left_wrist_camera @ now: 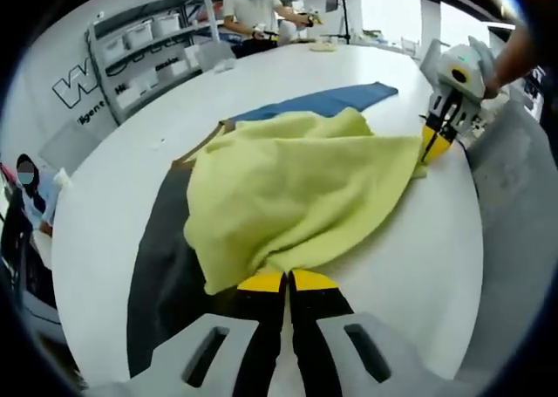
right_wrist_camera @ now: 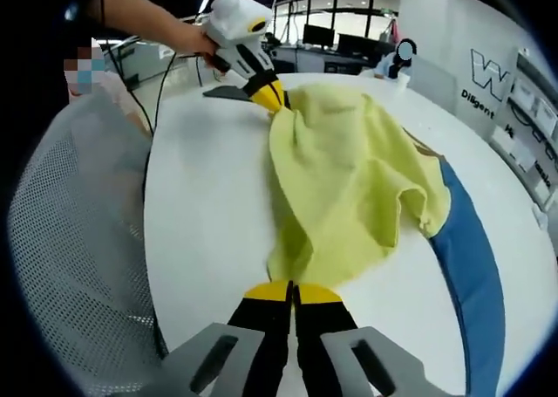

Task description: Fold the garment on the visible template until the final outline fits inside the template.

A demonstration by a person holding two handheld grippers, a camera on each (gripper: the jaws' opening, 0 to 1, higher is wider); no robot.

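You have the yellow garment (left_wrist_camera: pixel 301 196) stretched between your two grippers over a round white table (left_wrist_camera: pixel 418 240), and it lies rumpled rather than flat: a soft, slightly fuzzy cloth, thick enough to make rounded folds and a wavy hem. In the left gripper view your left gripper (left_wrist_camera: pixel 288 281) has its yellow-tipped black jaws pressed together on one corner of the cloth at the near edge, and the fabric fans out from that pinch toward the far side, where your right gripper (left_wrist_camera: pixel 433 141), a white body with yellow and black jaws, grips the opposite corner. In the right gripper view the same holds from the other end: the right gripper (right_wrist_camera: pixel 292 290) is clenched on a bunched corner of the garment (right_wrist_camera: pixel 349 170), and the left gripper (right_wrist_camera: pixel 277 100), held in your hand (right_wrist_camera: pixel 187 37), pinches the far corner into a tight point. Under the cloth lies the template (left_wrist_camera: pixel 166 266), a thin flat sheet with a smooth matte face, dark grey to black at one end and blue (right_wrist_camera: pixel 475 275) at the other, its long edge curving with the lens. The garment covers the template's middle and spills past its edge onto bare table. A grey mesh chair back (right_wrist_camera: pixel 70 240) stands beside the table in the right gripper view.
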